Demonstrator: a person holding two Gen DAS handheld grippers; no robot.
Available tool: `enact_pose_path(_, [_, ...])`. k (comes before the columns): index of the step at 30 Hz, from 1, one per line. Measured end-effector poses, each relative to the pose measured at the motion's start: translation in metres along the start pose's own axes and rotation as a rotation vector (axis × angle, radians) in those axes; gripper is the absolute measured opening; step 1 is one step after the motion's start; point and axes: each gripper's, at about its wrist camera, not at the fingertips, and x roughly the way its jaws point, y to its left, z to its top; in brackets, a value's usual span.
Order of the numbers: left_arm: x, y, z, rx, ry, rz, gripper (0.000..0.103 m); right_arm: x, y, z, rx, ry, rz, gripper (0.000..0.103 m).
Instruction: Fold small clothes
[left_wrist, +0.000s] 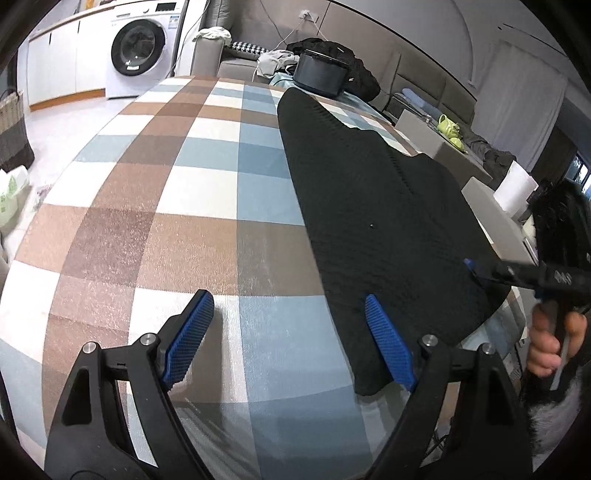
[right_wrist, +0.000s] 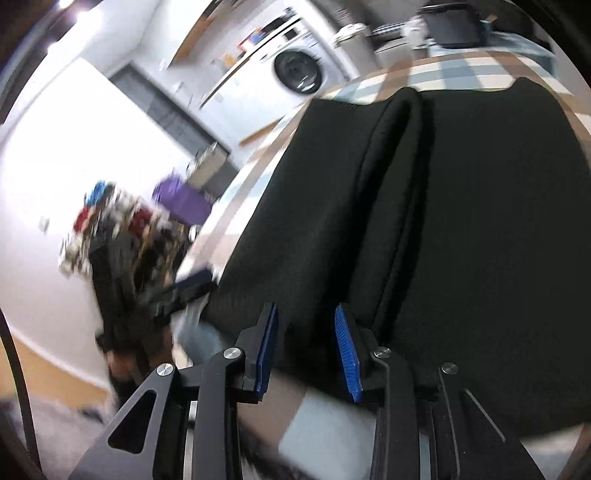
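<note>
Left gripper (left_wrist: 288, 338): jaws wide apart, nothing between them. Left pad sits over the checked tablecloth (left_wrist: 177, 184); right pad (left_wrist: 388, 343) overlaps the near-left edge of the black garment (left_wrist: 369, 206), contact unclear.

Right gripper (right_wrist: 306, 350): jaws partly apart, no grip. The garment's near hem (right_wrist: 295, 302) lies just ahead of the tips at 12 o'clock; pads don't press on it. The left wrist view shows this gripper coming in from 3 o'clock, tip over the garment's right edge, a hand (left_wrist: 546, 343) on its handle.

Garment lies spread flat on the cloth, running from 6 toward 1 o'clock in the left view. The right view shows a lengthwise fold ridge (right_wrist: 395, 177) near its middle.

Beyond the table: washing machine (left_wrist: 138, 50) at 11 o'clock, dark round container (left_wrist: 320, 72) at 12 o'clock by the far edge. Right view is motion-blurred.
</note>
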Motion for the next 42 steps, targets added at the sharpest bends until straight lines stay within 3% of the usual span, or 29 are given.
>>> enact_pose_path(3, [0.0, 0.0, 0.0, -0.002, -0.002, -0.002, 0.082, 0.011, -0.004, 0.008, 0.053, 0.015, 0.021, 0.032])
enact_pose_path(5, [0.001, -0.001, 0.0, 0.001, -0.003, 0.004, 0.082, 0.029, -0.006, 0.013, 0.079, 0.045, 0.04, 0.024])
enact_pose_path(6, [0.002, -0.001, 0.0, -0.001, -0.001, 0.006, 0.082, 0.034, -0.004, 0.014, 0.075, 0.055, 0.031, 0.012])
enact_pose_path(7, [0.002, -0.001, 0.0, 0.0, -0.003, 0.008, 0.082, 0.037, -0.001, 0.013, 0.058, 0.051, 0.01, 0.01])
enact_pose_path(11, [0.002, -0.004, -0.001, 0.009, -0.002, 0.004, 0.082, 0.009, 0.025, 0.007, -0.051, -0.069, -0.023, 0.009])
enact_pose_path(14, [0.003, -0.007, -0.003, 0.025, -0.006, 0.013, 0.082, 0.002, 0.025, 0.001, -0.055, -0.066, -0.117, 0.008])
enact_pose_path(16, [0.001, -0.009, -0.003, 0.028, -0.001, 0.004, 0.082, 0.011, 0.015, -0.004, -0.04, -0.041, -0.235, 0.008])
enact_pose_path(19, [-0.007, -0.015, -0.002, 0.056, -0.02, -0.017, 0.082, 0.003, 0.001, -0.005, 0.042, -0.048, -0.126, 0.009])
enact_pose_path(22, [-0.009, -0.024, -0.005, 0.097, -0.016, -0.035, 0.082, -0.003, 0.005, -0.011, 0.012, -0.037, -0.041, 0.012])
enact_pose_path(25, [-0.006, -0.035, -0.01, 0.148, -0.004, -0.054, 0.082, -0.002, 0.007, -0.022, -0.003, 0.005, 0.029, 0.027])
enact_pose_path(29, [-0.003, -0.046, -0.015, 0.182, 0.007, -0.058, 0.082, 0.007, 0.008, -0.029, -0.028, 0.028, 0.011, 0.028])
enact_pose_path(32, [-0.004, -0.047, -0.015, 0.188, 0.008, -0.059, 0.082, 0.006, 0.018, -0.027, -0.083, -0.008, -0.002, 0.011])
enact_pose_path(36, [-0.004, -0.042, -0.014, 0.168, 0.007, -0.063, 0.082, -0.009, 0.034, -0.027, -0.163, -0.051, -0.01, 0.007])
enact_pose_path(40, [-0.003, -0.037, -0.012, 0.152, 0.009, -0.066, 0.082, -0.005, 0.026, -0.029, -0.159, 0.026, -0.133, 0.007])
enact_pose_path(42, [-0.003, -0.034, -0.012, 0.142, 0.007, -0.064, 0.082, 0.0, 0.02, -0.028, -0.153, 0.044, -0.13, 0.007])
